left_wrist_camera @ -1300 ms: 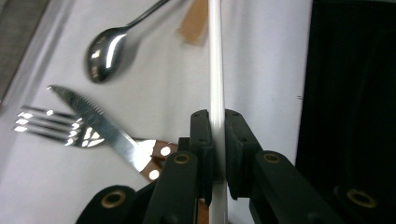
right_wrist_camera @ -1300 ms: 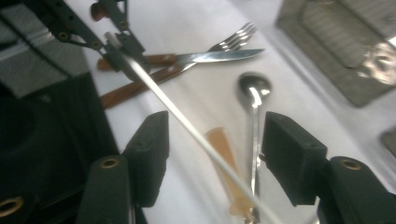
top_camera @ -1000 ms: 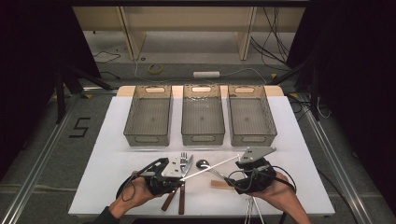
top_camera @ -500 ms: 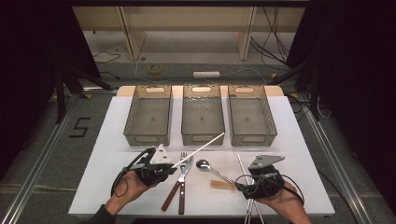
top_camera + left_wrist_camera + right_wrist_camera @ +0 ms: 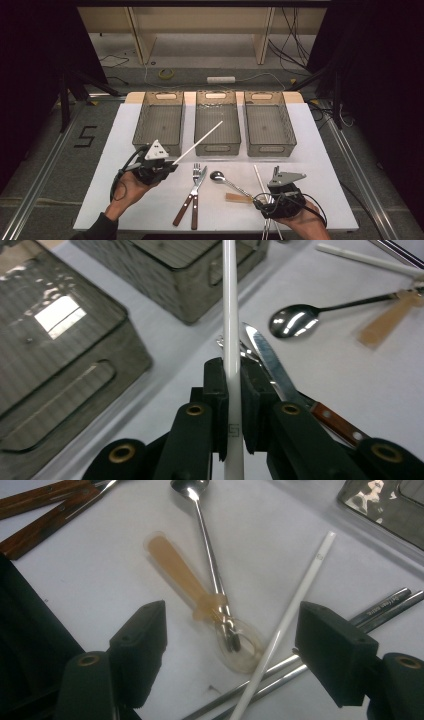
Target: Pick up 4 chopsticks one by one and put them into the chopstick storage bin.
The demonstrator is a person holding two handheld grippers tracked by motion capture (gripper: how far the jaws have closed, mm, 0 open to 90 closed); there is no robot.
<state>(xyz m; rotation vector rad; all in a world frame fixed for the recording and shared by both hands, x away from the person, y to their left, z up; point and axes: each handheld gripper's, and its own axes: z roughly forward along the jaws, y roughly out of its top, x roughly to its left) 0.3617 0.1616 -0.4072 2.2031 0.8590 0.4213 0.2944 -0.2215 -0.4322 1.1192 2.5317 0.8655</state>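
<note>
left gripper (image 5: 172,165) clamps white chopstick (image 5: 200,141) (tip over middle bin (image 5: 217,146)) | right gripper (image 5: 230,645) jaws apart

— What sits at twelve o'clock on the white surface (image 5: 320,150)?
— Three grey bins (image 5: 217,129) side by side.
— And toward six?
— A fork (image 5: 195,196) and knife (image 5: 189,197) with wooden handles, touching. At their three o'clock, a metal spoon (image 5: 227,181) crossing a clear plastic one (image 5: 195,597).

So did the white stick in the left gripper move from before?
Yes. The white chopstick, clamped in the left gripper, went left and up the picture, away from the fork; its tip now hangs over the middle bin.
</note>
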